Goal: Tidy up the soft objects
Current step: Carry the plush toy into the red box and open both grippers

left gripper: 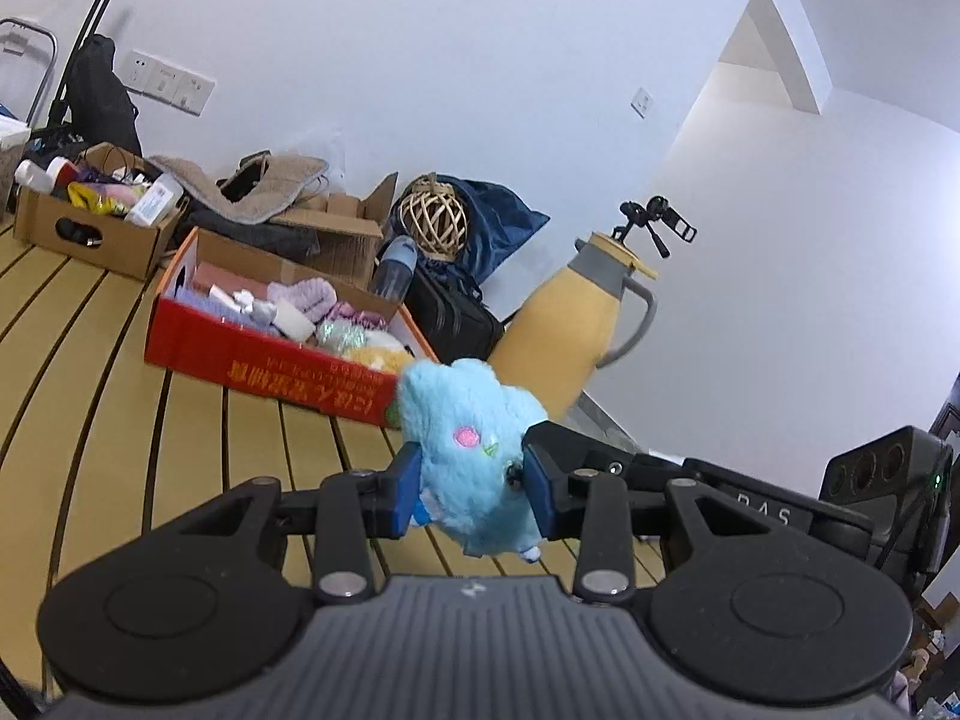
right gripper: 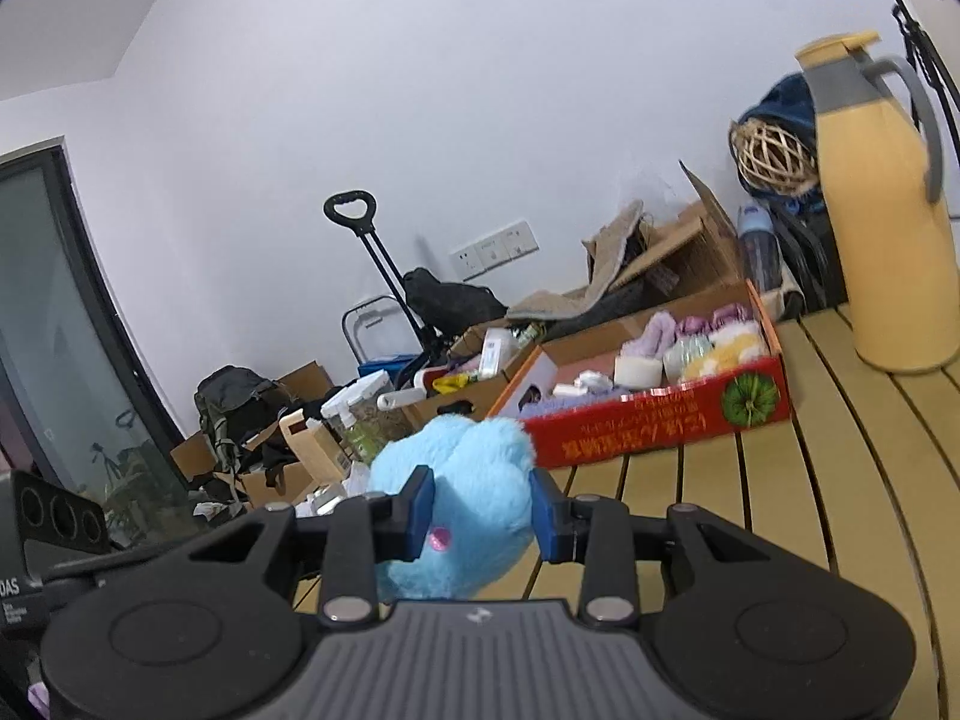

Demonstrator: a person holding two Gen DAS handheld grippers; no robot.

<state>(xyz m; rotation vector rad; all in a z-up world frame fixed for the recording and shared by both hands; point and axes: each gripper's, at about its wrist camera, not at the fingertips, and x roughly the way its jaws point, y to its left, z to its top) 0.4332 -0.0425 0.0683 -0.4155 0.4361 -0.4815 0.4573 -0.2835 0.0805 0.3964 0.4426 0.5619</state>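
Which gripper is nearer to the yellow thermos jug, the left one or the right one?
Probably the left. The left gripper, shut on the blue plush toy, has the yellow thermos jug just ahead, slightly right. From the right gripper the jug stands farther off, to its right.

Left gripper (left gripper: 474, 489) fingers clamped on blue plush (left gripper: 465, 420); right gripper (right gripper: 480, 513) fingers clamped likewise.

A plush toy (left gripper: 471, 456) sits between both grippers' fingers, above the slatted table (left gripper: 180, 420); behind it a box (left gripper: 264, 354) of soft things, a jug (left gripper: 576, 324) beside.
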